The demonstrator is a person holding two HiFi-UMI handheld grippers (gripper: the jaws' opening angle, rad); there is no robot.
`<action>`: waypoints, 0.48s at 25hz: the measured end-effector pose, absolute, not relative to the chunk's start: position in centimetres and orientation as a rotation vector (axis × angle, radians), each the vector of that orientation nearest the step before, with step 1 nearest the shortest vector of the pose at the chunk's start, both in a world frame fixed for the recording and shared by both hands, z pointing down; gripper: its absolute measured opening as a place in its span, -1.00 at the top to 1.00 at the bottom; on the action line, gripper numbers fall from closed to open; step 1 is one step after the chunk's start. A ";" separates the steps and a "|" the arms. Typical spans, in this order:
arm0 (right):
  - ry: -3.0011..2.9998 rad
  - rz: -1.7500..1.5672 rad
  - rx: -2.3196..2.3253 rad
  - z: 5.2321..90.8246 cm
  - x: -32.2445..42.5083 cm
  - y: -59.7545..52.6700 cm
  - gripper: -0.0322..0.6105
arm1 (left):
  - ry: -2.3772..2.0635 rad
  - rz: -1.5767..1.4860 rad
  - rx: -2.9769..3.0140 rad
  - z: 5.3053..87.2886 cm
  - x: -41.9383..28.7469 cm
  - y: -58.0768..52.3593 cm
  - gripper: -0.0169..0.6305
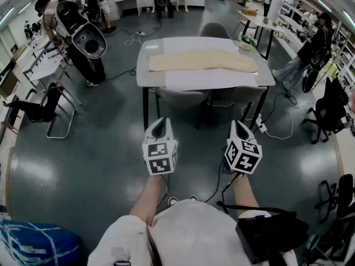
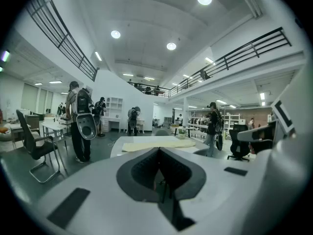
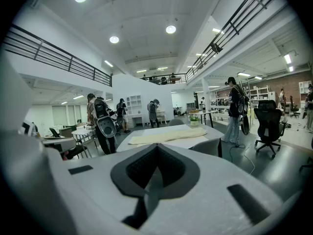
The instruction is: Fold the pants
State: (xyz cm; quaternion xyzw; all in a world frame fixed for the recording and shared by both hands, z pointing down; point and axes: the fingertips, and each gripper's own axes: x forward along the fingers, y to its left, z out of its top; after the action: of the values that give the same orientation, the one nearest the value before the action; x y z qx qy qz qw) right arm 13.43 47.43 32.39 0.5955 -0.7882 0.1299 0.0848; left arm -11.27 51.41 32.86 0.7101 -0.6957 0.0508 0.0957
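Beige pants (image 1: 202,61) lie flat and stretched lengthwise across a grey table (image 1: 151,84) well ahead of me, over a white sheet. Both grippers hang in the air over the floor, a good distance short of the table. My left gripper (image 1: 159,125) is shut with nothing between its jaws, and my right gripper (image 1: 238,126) is shut and empty too. In the left gripper view the pants (image 2: 156,144) show far beyond the closed tip (image 2: 159,151). The right gripper view has the pants (image 3: 166,135) above its closed tip (image 3: 157,148).
A grey chair (image 1: 183,97) is tucked under the table's near side, another (image 1: 215,30) at the far side. A black chair (image 1: 50,107) stands left, office chairs (image 1: 327,115) right. Cables (image 1: 272,129) trail on the floor. People stand around, one beside a large black-and-white machine (image 1: 83,35).
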 end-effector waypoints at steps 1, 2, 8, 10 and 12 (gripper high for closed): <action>-2.350 0.388 1.775 32.3 13.4 47.5 0.92 | -2.062 0.151 2.102 32.7 -11.4 51.5 0.92; -2.349 0.389 1.774 32.3 13.3 47.6 0.92 | -2.063 0.152 2.100 32.6 -11.5 51.5 0.92; -2.334 0.401 1.782 32.2 12.7 47.5 0.92 | -2.056 0.151 2.104 32.6 -12.3 51.2 0.92; -2.333 0.405 1.784 32.5 12.2 47.3 0.92 | -2.050 0.149 2.104 33.1 -12.9 50.9 0.92; -2.327 0.407 1.791 32.9 11.6 47.1 0.92 | -2.042 0.147 2.103 33.6 -13.5 50.7 0.92</action>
State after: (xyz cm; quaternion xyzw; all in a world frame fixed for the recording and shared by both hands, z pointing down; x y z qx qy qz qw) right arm 11.56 47.11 32.91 0.6017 -0.7819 0.1369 0.0886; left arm -13.51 50.65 33.60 0.7127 -0.6920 0.0498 0.1033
